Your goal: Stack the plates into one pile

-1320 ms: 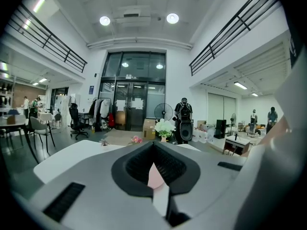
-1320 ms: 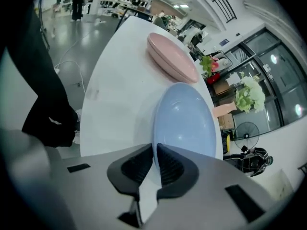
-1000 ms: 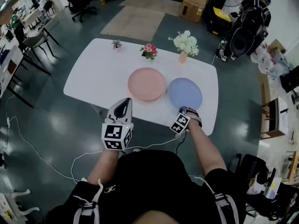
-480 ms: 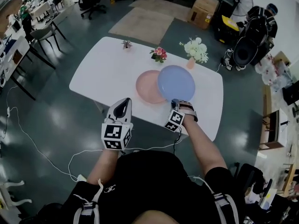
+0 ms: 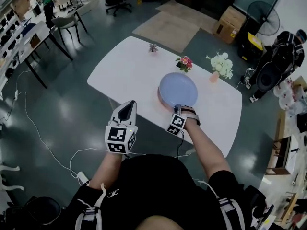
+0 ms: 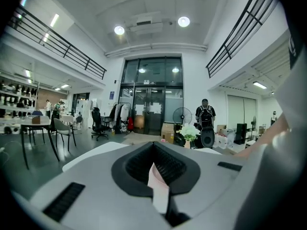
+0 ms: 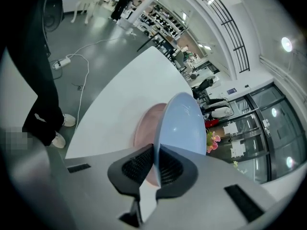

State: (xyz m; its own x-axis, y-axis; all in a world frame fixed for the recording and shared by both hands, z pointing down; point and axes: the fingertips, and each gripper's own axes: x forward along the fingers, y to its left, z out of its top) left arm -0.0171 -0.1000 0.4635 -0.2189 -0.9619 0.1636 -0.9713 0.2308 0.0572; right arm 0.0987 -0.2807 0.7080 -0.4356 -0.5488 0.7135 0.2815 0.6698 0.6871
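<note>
Blue plate (image 5: 178, 90): held at its near rim by the right hand-held gripper (image 5: 178, 109), whose jaws are clamped on the thin edge. It sits above the middle of the white table (image 5: 129, 71), almost wholly covering the pink plate (image 7: 144, 128). In the head view only a sliver of the pink rim shows at the left. The right gripper view shows the blue plate tilted against the pink one. Whether its far edge already rests on it cannot be told.

Left hand-held gripper (image 5: 127, 107): jaws together, nothing held, at lower centre-left of the head view and off the table's near edge.

Risks noted:
- The grip takes the rim at one point only, so the plate may pivot or slip between the pads if it is swung or jolted.
- Release while it is tilted or still raised would probably drop it hard, which could chip a plate or knock the pink one sideways.
- Release off-centre would probably leave the pile uneven.
- The small flower pot (image 5: 184, 63) stands near, just beyond the plates, and overshoot could strike it.
</note>
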